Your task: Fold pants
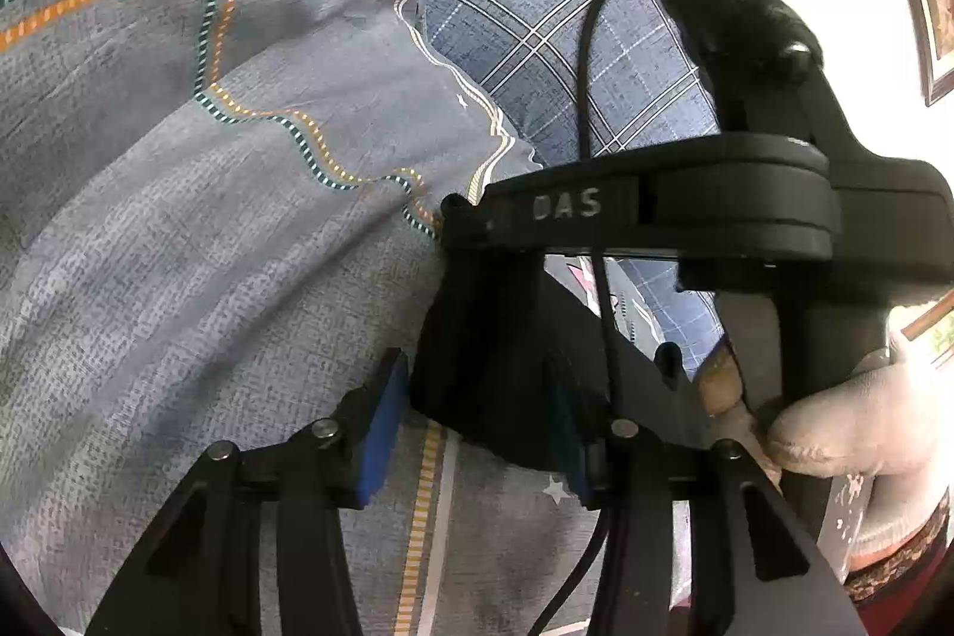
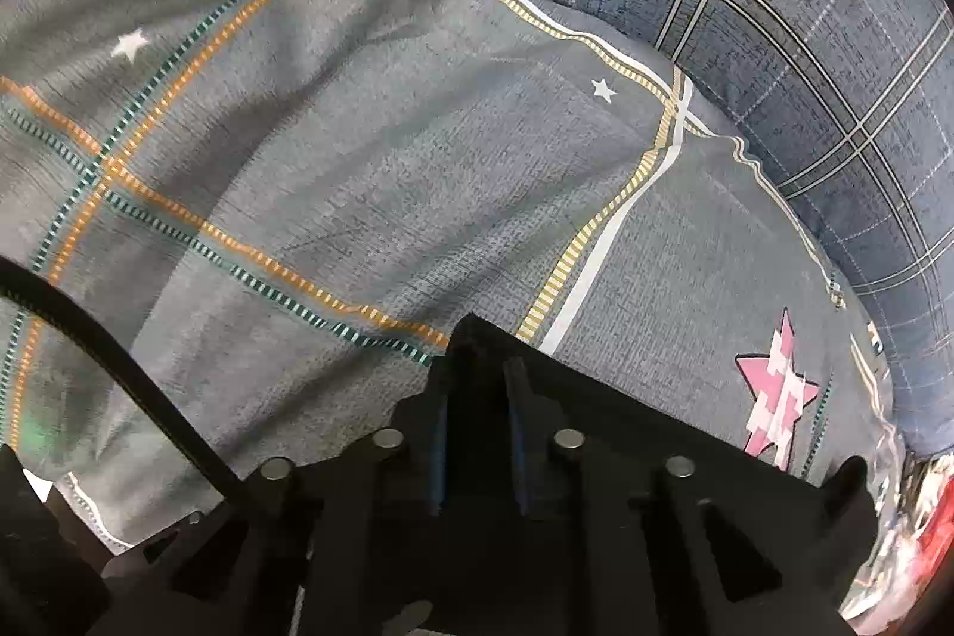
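The black pants point(image 1: 489, 368) show as a dark fold lying on the grey bedspread point(image 1: 238, 248). In the left wrist view this fold fills the gap between the blue pads point(image 1: 381, 433) of my left gripper point(image 1: 477, 374). Its jaws stand partly apart, and I cannot tell whether the pads press on the cloth. The body of the right gripper point(image 1: 656, 219) hangs just above the fold, held by a gloved hand point(image 1: 846, 433). In the right wrist view my right gripper point(image 2: 480, 379) points steeply down, its pads close together and shut on the black pants point(image 2: 626, 427).
The grey bedspread point(image 2: 358, 159) has orange and green stripes and small stars, and lies in wrinkles. A blue plaid cloth point(image 2: 805, 70) borders it at the far right. A black cable point(image 2: 119, 356) crosses the lower left. A framed picture point(image 1: 930, 10) hangs at the right edge.
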The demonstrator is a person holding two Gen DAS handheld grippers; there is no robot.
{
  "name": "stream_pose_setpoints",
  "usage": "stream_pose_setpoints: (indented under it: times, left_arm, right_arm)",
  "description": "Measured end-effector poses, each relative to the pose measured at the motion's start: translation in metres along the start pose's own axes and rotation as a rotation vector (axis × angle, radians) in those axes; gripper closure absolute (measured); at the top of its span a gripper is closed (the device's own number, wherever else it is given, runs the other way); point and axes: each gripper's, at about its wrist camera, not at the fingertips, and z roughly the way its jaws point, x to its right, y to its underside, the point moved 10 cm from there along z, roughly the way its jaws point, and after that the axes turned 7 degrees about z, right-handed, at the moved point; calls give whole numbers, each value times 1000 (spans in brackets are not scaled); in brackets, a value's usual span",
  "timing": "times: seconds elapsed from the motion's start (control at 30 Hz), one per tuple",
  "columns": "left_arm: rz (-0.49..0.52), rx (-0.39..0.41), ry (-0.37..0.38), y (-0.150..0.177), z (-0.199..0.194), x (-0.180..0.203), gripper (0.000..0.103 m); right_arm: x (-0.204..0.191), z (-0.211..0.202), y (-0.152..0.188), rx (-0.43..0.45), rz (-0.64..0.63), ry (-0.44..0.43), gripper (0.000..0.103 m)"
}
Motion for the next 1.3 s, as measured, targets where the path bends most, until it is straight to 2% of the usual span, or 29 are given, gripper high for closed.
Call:
stream_pose_setpoints:
  times: [0.17,0.27,0.3,0.33,0.37,0.57,0.8,0.97,1.1,1.3]
  left_arm:
    - [-11,12,-12,-2,-4,5,50]
    - [27,3,-45,-2,2,14,50]
    - [55,-8,-60,-1,5,19,53]
    - [84,-29,-68,0,11,23,62]
    - [113,-66,-67,3,17,29,93]
    - [99,-67,-91,3,16,37,93]
    - [170,-77,-63,6,22,87,93]
    - [224,-120,-29,15,46,136,93]
    - [295,-180,-16,37,83,182,93]
    - [404,-276,-38,77,152,231,91]
  right_arm:
    - [-3,-13,-2,37,12,-55,93]
    - [0,-20,-2,51,30,-88,94]
    - [1,-23,0,54,38,-101,94]
    - [3,-24,0,57,41,-108,94]
    - [4,-26,1,61,41,-113,94]
    - [15,-33,2,88,66,-169,94]
    - [41,-60,10,142,113,-266,94]
    - [98,-78,23,197,206,-328,94]
    - [166,-83,49,230,332,-371,94]
    - [262,-62,94,239,513,-405,94]
